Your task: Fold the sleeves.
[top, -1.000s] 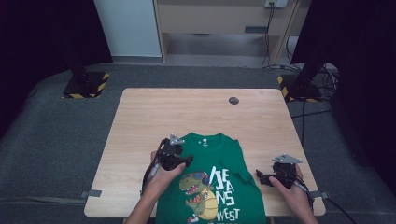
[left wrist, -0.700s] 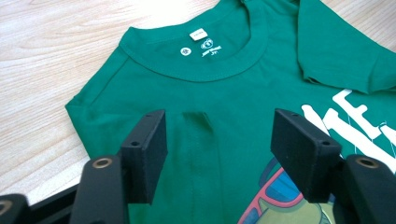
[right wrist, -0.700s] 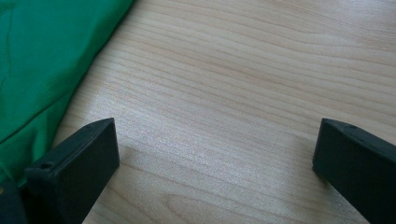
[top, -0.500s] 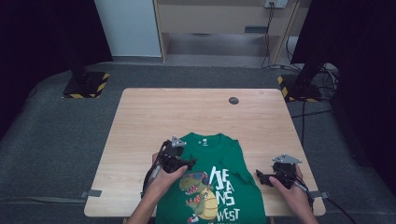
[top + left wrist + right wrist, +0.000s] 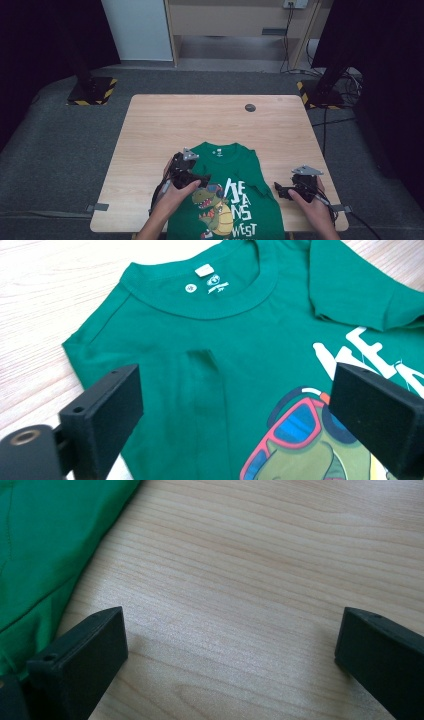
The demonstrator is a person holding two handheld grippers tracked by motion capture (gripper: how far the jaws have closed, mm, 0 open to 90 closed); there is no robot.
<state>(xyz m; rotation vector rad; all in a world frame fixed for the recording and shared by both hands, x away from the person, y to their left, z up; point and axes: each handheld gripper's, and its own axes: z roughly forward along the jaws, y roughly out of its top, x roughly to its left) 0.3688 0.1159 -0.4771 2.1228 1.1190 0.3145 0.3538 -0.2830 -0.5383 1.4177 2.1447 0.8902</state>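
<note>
Green t-shirt (image 5: 235, 195) lies flat at the counter's (image 5: 150, 130) near edge. Our left tool (image 5: 235, 405) has just been opening over its shoulder, nothing pinched. Right tool (image 5: 230, 650) released beside its right hem. Folding step; next we regrip an edge.

Your far half of the table (image 5: 200, 120) lies bare wood, save a small dark disc (image 5: 250, 107) near the far edge; the green shirt (image 5: 235, 165) covers the near middle.
</note>
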